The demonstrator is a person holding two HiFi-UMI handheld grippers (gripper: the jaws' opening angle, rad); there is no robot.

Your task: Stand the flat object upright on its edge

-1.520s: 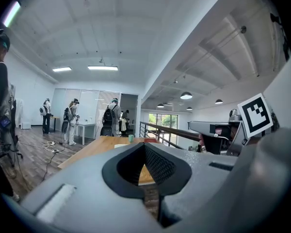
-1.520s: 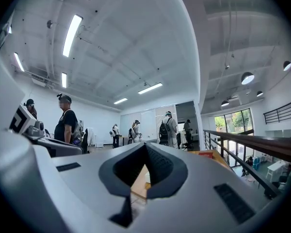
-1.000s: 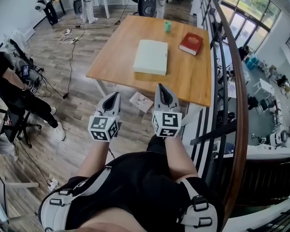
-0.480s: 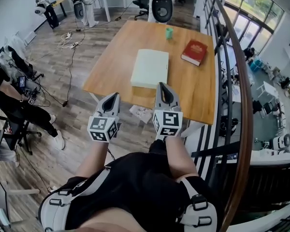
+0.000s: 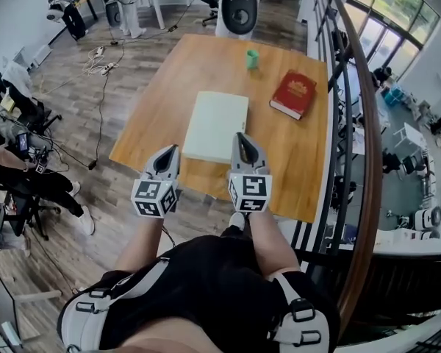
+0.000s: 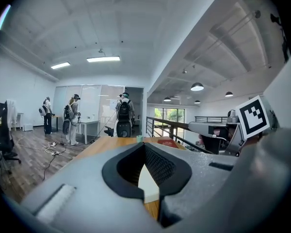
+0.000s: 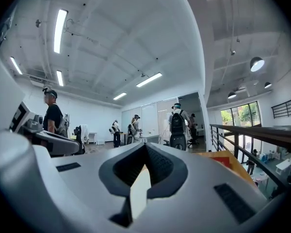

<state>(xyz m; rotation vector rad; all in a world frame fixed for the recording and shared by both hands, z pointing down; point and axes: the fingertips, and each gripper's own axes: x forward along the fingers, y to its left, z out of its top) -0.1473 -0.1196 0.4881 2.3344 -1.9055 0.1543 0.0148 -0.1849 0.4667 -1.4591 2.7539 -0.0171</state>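
While the head view lays out the wooden table [image 5: 151, 109], with the pale flat object [image 5: 215, 126] lying flat at its middle and a red book [image 5: 293, 94] and green cup [image 5: 252, 58] beyond, only the gripper views show the ceiling lights [image 6: 103, 59]. Since a second ago the table has drawn nearer. The left gripper [image 5: 170, 151] and right gripper [image 5: 240, 137] now reach its near edge, both pressed together and empty.

wear: black top [image 5: 206, 285], grey harness straps [image 5: 88, 311] | left hand-held gripper [image 5: 172, 148], right hand-held gripper [image 5: 240, 135]: grey shells, each with a white marker cube [image 5: 154, 197]
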